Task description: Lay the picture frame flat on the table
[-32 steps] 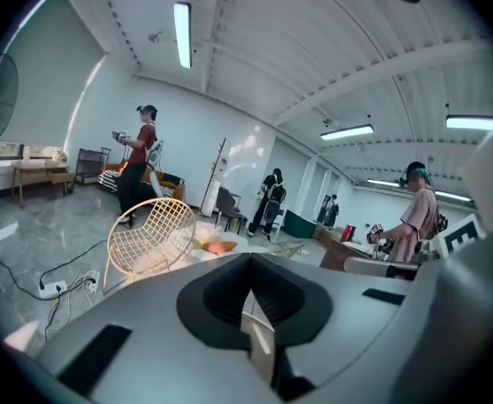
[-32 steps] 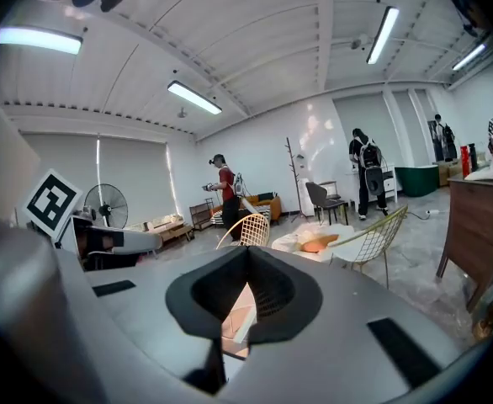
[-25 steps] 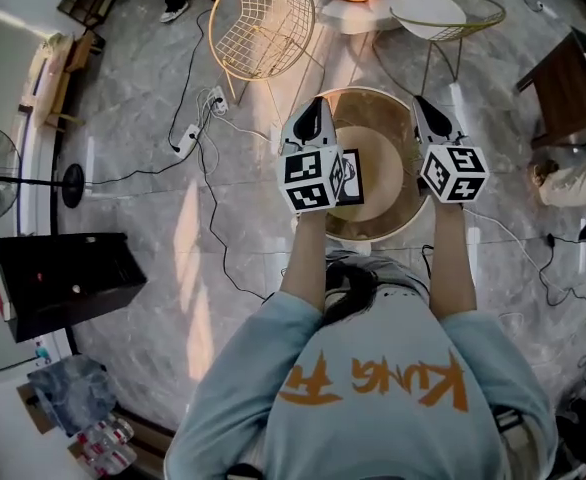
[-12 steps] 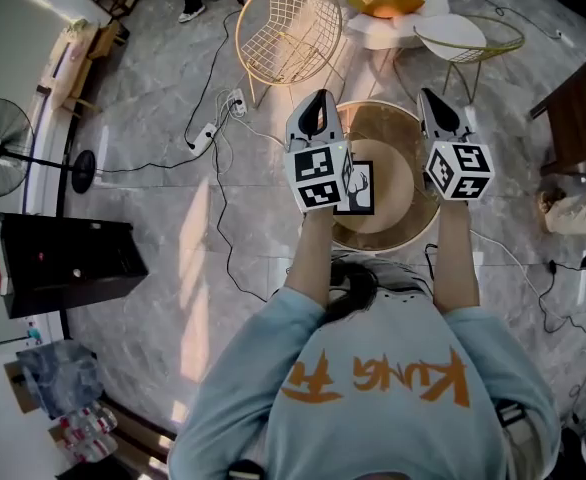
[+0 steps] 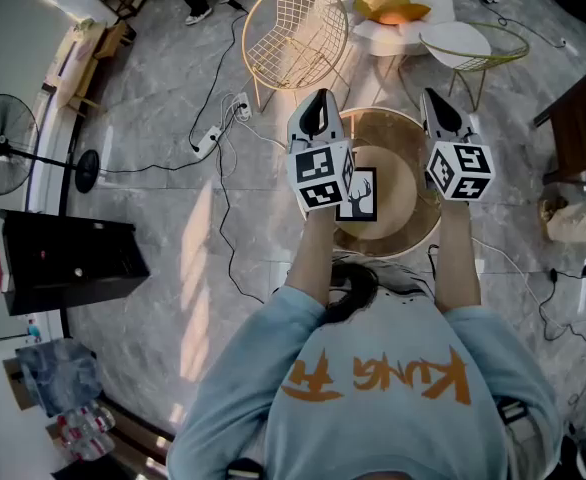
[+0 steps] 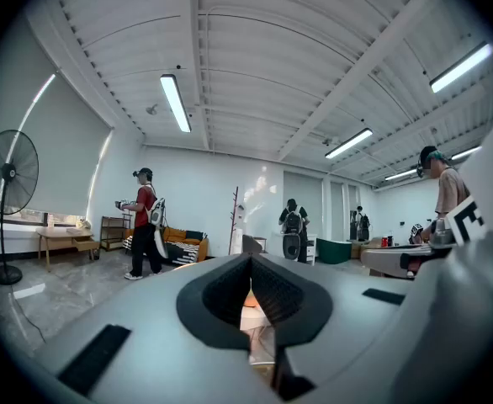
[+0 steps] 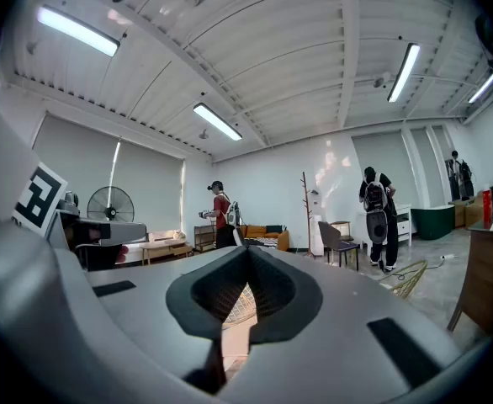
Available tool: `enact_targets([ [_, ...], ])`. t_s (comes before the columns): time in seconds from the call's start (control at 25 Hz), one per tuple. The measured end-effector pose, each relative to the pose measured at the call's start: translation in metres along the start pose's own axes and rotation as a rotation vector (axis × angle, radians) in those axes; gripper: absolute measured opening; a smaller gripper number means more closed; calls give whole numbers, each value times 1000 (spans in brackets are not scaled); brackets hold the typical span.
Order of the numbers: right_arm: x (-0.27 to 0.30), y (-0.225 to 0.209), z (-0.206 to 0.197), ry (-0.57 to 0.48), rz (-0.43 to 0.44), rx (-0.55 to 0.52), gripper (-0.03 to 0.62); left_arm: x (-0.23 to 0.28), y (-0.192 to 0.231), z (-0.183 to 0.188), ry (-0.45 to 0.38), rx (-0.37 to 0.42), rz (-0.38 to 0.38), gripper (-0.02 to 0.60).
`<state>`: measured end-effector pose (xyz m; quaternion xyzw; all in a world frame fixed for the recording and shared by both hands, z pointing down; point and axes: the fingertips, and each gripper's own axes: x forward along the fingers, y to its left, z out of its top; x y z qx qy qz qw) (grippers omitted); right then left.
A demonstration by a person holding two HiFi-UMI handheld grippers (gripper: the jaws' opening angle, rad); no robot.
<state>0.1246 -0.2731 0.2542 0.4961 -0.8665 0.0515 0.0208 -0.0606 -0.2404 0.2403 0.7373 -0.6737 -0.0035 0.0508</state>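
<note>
L gripper [image 6: 250, 263]: jaws pressed together, nothing btwn, held over round table's [image 5: 413, 230] left edge. R gripper [image 7: 248, 255]: tips also closed, empty, over right edge. Picture frame [image 5: 361, 196] on table at near-left edge, partly behind L gripper.
</note>
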Motion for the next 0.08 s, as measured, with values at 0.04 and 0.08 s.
enact_targets([
  [0.04, 0, 0, 1, 0, 1, -1, -3, 0, 0, 0, 1, 0, 2, 18],
  [0.08, 0, 1, 1, -1, 2, -1, -3, 0, 1, 1, 2, 0, 4, 18],
])
